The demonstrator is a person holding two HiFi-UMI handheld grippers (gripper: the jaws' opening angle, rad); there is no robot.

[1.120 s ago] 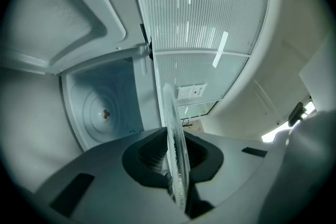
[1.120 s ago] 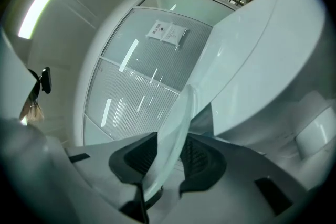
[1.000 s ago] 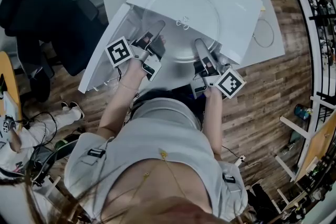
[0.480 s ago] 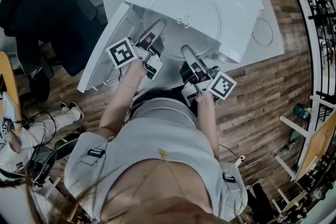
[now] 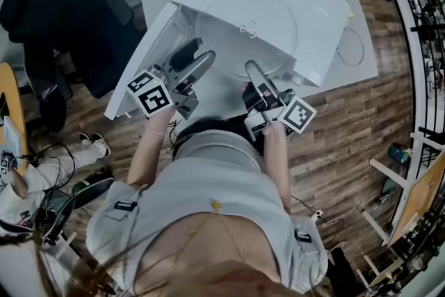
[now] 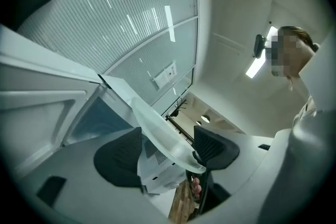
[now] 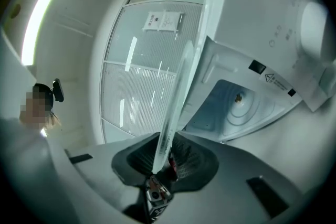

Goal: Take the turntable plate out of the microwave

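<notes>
Turntable plate (image 7: 176,102) — white microwave (image 5: 320,17), wood floor (image 5: 334,142)

The microwave (image 5: 320,10) is white. The turntable plate (image 7: 176,97) is see-through glass. The marker cube (image 5: 149,94) has black and white squares. The gripper pads (image 6: 118,157) are black with tiny lines. The floor (image 5: 348,122) is brown wood strips. The chair (image 5: 49,3) is black.

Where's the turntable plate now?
Right gripper view: turntable plate edge-on in the right gripper, whose jaws have just closed on it, left of the open microwave cavity.
</notes>
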